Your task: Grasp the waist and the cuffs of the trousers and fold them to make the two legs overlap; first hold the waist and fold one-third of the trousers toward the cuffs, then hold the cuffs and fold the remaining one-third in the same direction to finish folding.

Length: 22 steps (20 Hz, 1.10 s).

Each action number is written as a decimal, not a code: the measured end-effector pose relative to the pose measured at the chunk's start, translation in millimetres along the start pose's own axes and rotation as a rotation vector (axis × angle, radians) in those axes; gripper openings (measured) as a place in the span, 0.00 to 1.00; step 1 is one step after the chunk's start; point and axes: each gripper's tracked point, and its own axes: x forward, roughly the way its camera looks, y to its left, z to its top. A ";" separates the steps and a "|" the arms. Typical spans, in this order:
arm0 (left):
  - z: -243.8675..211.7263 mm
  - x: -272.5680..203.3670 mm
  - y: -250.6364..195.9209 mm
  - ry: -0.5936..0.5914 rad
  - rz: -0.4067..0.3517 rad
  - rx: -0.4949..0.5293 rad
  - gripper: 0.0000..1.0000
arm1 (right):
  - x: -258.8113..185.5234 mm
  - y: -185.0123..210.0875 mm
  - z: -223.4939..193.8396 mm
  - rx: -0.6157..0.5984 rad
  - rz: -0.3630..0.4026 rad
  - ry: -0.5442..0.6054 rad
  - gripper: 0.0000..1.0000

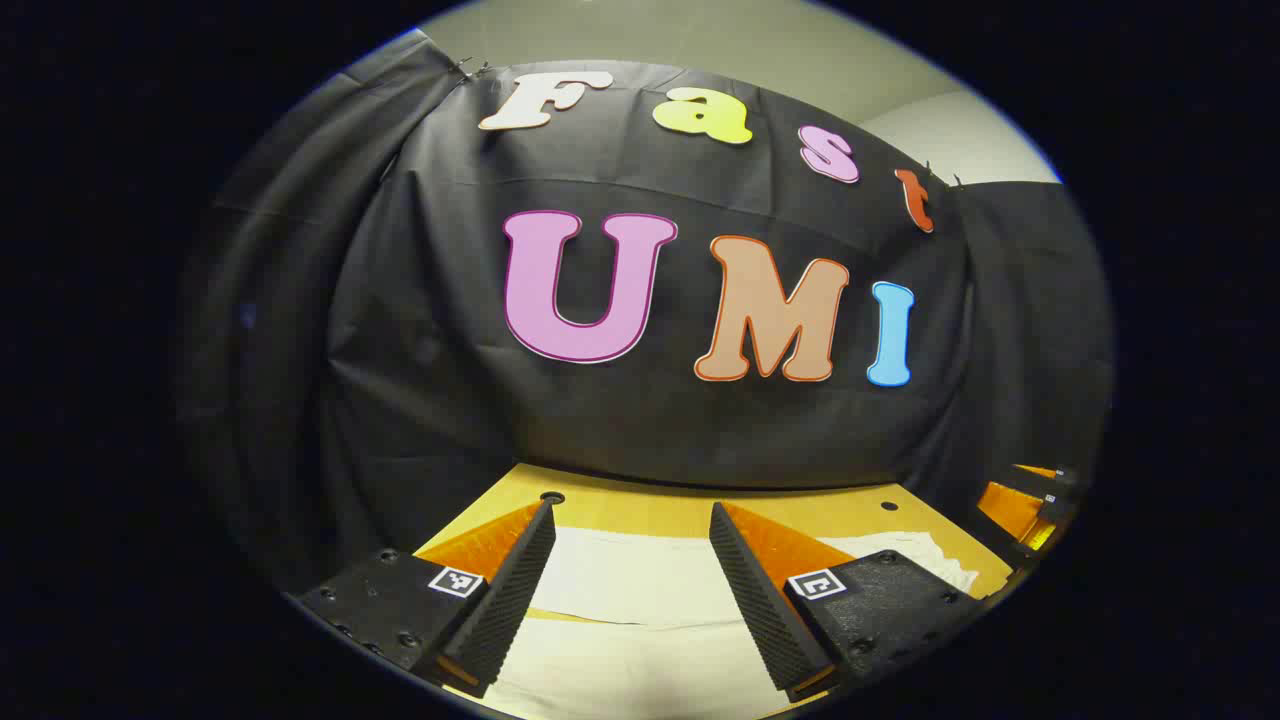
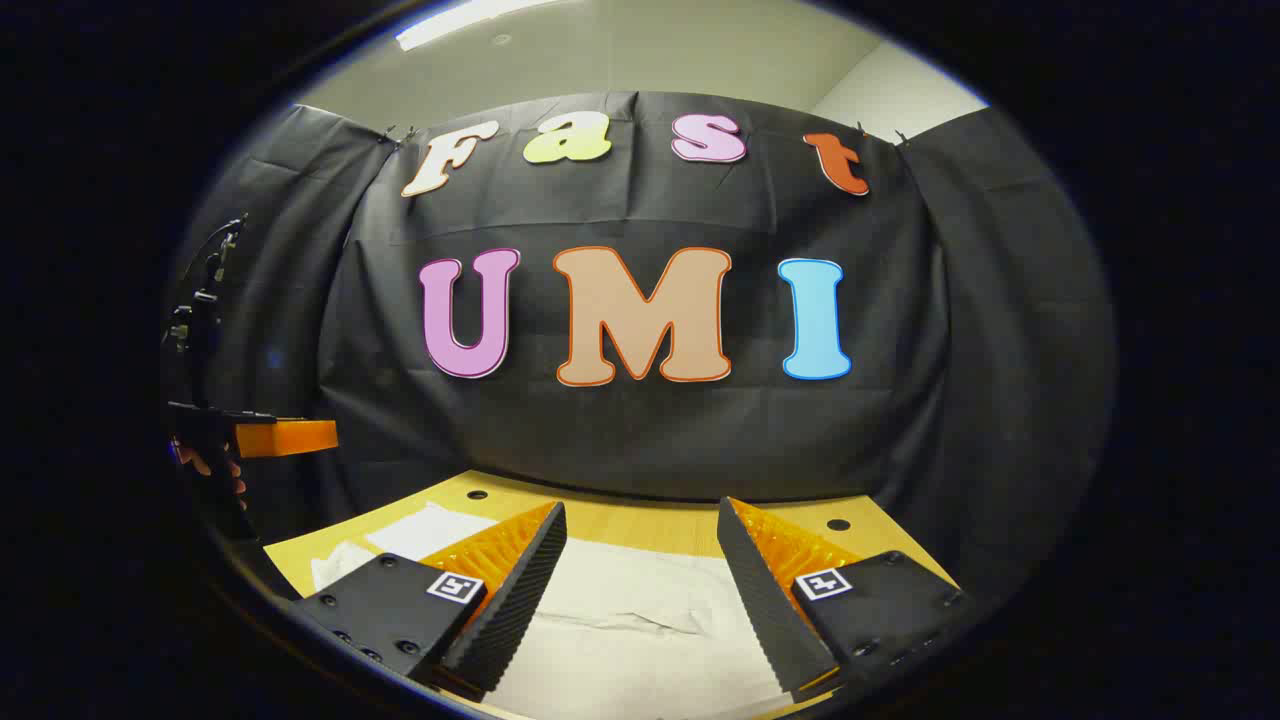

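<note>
Both grippers (image 1: 632, 520) (image 2: 640, 520) gape above trousers (image 1: 630, 580) on the table (image 1: 640, 505).

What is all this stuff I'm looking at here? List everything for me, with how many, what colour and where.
trousers: one pair, white, lying flat on the table beneath both sets of jaws.
table: one, yellowish wood with small dark holes near its far edge, in front of the wall.
wall: one, black cloth, hung behind the table.
ceiling: pale, above the cloth, with a bright light strip in the right gripper view.
hand: one, at the left edge of the right gripper view, holding the left gripper.
left gripper: one, jaws apart above the trousers.
right gripper: one, jaws apart above the trousers.
</note>
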 end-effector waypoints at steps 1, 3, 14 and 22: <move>0.1 0.5 -3.7 0.000 -0.008 0.007 0.94 | 1.4 -1.0 -0.6 -0.002 -0.001 0.000 0.98; -0.8 3.6 -10.8 0.004 -0.023 0.022 0.94 | 2.2 -4.5 -0.3 -0.001 -0.005 -0.002 0.98; -26.3 6.6 -28.5 0.068 -0.080 0.079 0.95 | 2.8 -18.6 -4.7 0.005 -0.052 0.007 0.98; -59.3 7.9 -21.5 0.150 -0.113 0.070 0.95 | 0.7 -14.5 -10.0 -0.005 -0.068 0.024 0.97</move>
